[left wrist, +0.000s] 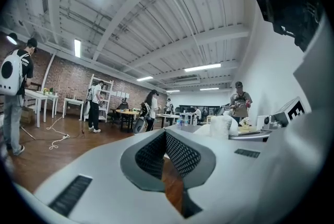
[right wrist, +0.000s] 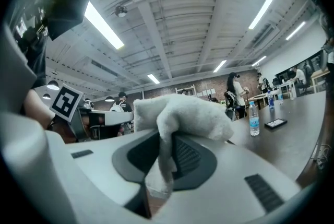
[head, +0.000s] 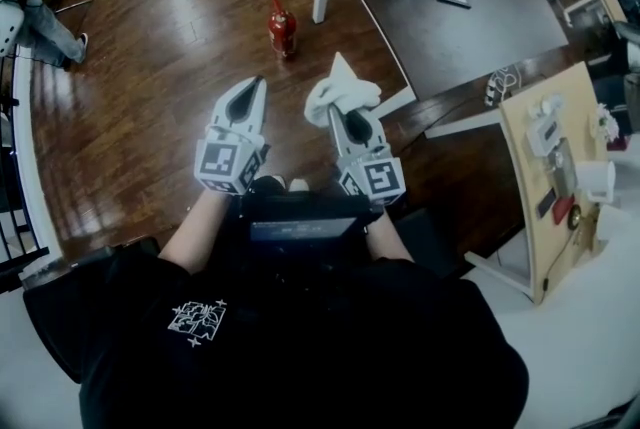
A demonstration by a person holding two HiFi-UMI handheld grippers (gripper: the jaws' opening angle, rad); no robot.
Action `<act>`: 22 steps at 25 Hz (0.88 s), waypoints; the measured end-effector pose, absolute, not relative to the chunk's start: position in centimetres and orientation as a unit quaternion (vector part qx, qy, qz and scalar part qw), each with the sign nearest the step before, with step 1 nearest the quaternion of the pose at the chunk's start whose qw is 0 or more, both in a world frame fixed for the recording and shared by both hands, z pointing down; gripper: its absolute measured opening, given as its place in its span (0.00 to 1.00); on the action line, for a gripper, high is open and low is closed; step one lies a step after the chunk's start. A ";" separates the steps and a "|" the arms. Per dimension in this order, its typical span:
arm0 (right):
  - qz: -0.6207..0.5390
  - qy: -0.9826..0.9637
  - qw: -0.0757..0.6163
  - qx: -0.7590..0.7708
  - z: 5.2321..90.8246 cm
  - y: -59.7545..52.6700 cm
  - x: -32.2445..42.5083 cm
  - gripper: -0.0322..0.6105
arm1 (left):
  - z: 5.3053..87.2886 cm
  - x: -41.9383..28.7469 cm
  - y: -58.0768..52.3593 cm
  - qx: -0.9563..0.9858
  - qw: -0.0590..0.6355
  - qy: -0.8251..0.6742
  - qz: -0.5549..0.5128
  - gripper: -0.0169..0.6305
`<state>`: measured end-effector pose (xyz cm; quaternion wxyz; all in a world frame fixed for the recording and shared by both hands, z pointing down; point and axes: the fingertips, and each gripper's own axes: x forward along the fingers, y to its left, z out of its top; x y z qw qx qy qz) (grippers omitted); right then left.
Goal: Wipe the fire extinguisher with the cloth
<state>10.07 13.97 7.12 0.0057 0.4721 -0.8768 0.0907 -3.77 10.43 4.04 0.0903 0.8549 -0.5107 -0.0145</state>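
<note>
The left gripper (head: 253, 95) has its jaws closed tip to tip on nothing; its own view (left wrist: 166, 137) shows the ribbed pads meeting, with only brown floor in the wedge behind them. The right gripper (head: 343, 115) is clamped on the white cloth (head: 340, 93). In its own view (right wrist: 165, 151) a fold of the cloth (right wrist: 180, 110) hangs down between the pads and the rest is bunched over the tips.

Only the head view shows the red fire extinguisher (head: 282, 27). It stands upright on the wood floor (head: 150, 87), ahead of both grippers, well apart from them and nearer the left one's line. Neither gripper view takes it in.

The right gripper view catches a water bottle (right wrist: 253, 119) on the dark table (right wrist: 302, 134) to its right. In the head view the cloth covers the right gripper's tips, so its grip cannot be made out there.
</note>
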 end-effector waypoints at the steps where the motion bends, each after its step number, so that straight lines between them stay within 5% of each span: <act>1: 0.090 -0.878 0.005 0.471 6.9 13.9 9.8 0.17 | 4.1 -3.9 10.4 0.854 0.095 -0.511 -0.017 0.02; 22: 0.106 -0.873 -0.003 0.475 5.3 14.1 5.8 0.17 | 2.6 -4.9 11.6 0.859 0.110 -0.499 -0.025 0.03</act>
